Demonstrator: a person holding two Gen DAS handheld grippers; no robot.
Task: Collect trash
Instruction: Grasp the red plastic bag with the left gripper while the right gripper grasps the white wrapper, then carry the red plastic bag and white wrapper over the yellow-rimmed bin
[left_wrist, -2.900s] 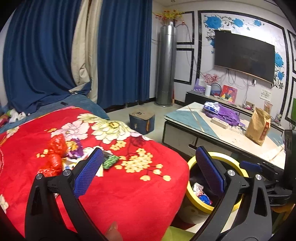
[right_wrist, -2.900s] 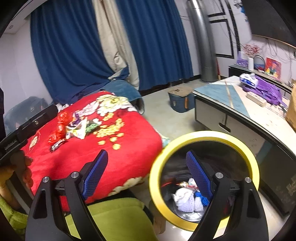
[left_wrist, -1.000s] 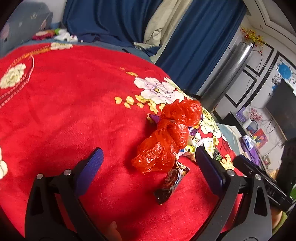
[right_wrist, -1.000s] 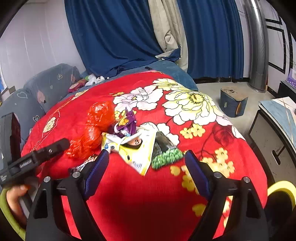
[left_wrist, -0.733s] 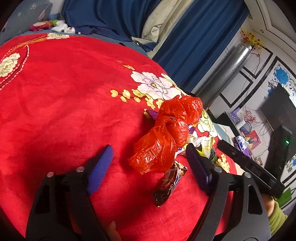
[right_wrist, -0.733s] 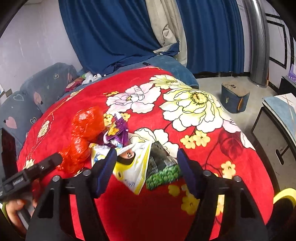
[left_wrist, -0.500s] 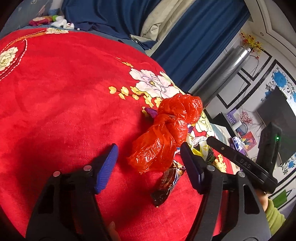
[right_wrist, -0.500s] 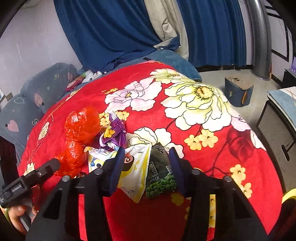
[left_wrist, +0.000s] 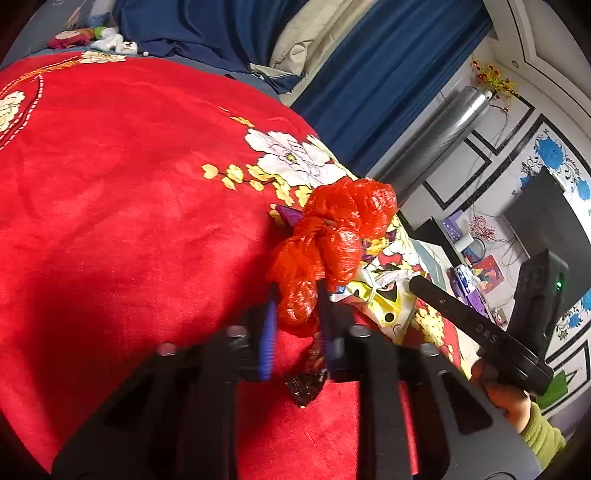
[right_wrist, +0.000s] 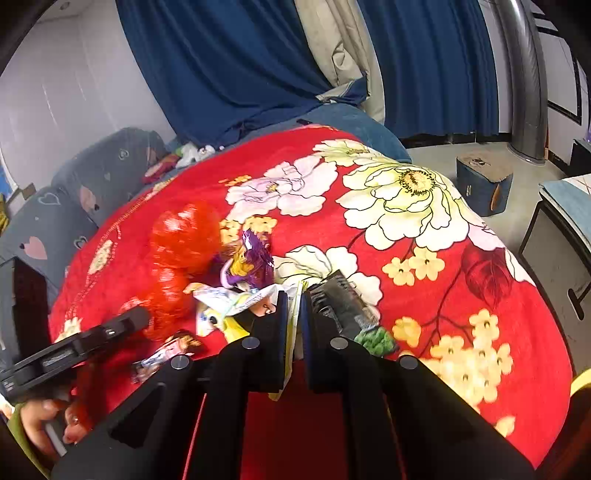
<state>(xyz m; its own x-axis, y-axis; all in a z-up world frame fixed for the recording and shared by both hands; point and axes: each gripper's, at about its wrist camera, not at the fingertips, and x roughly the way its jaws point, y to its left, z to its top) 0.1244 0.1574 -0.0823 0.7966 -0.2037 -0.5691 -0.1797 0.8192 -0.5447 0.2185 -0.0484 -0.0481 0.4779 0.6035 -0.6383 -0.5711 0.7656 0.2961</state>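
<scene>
A pile of trash lies on the red flowered blanket (left_wrist: 110, 184). My left gripper (left_wrist: 295, 314) is closing its jaws, and the pads squeeze the lower end of the crumpled red plastic bag (left_wrist: 343, 221). A brown candy wrapper (left_wrist: 306, 380) lies just below it. My right gripper (right_wrist: 294, 306) is closing too, its jaws nearly together with the edge of the yellow and white wrapper (right_wrist: 229, 306) pinched between them. A purple wrapper (right_wrist: 249, 262) sits behind, and a dark packet of green peas (right_wrist: 347, 302) lies beside the right finger. The red plastic bag (right_wrist: 181, 236) shows at the left.
Blue curtains (right_wrist: 240, 74) hang behind the bed. A blue box (right_wrist: 484, 184) stands on the floor, and a low table (right_wrist: 561, 221) is at the right. The yellow bin rim (right_wrist: 580, 380) shows at the right edge. A hand (left_wrist: 498, 398) holds the other gripper.
Both grippers moved from the yellow bin to the trash pile on the blanket. Their jaws went from wide open to closed, left on the red bag, right on the yellow and white wrapper.
</scene>
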